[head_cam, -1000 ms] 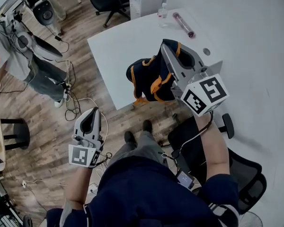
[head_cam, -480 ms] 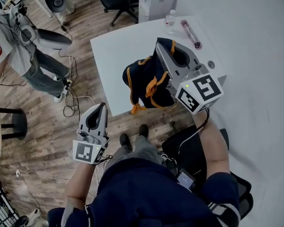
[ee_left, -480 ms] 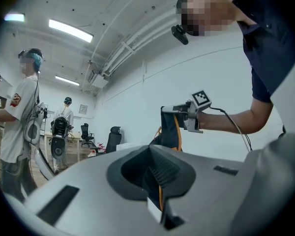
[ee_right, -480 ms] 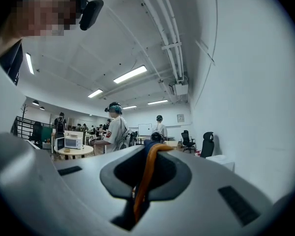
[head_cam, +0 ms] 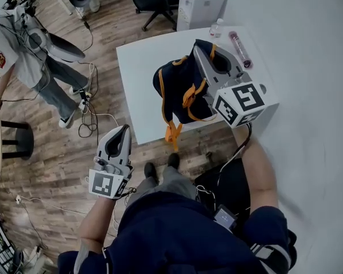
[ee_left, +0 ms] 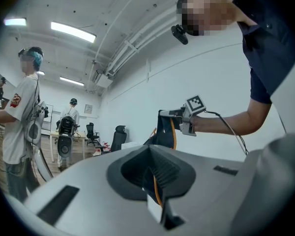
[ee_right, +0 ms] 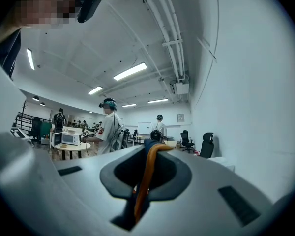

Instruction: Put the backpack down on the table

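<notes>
My right jaws (head_cam: 199, 50) were clamped on the backpack's (head_cam: 178, 90) orange top strap (ee_right: 146, 176), which ran up through the thin gap between them. The backpack hung from that grip over the near edge of the white counter (head_cam: 143, 61), its navy body mostly above the top. I could not tell whether its base touched the surface. One loose orange strap end (head_cam: 171, 133) dangled past the edge, over the wooden floor (head_cam: 63, 153). My left jaws (head_cam: 124, 129) were closed to a thin slit and held nothing. They were out over the floor, well apart from the backpack. A bottle (head_cam: 217, 27) and a pink tube (head_cam: 240, 41) lay at the counter's far end.
</notes>
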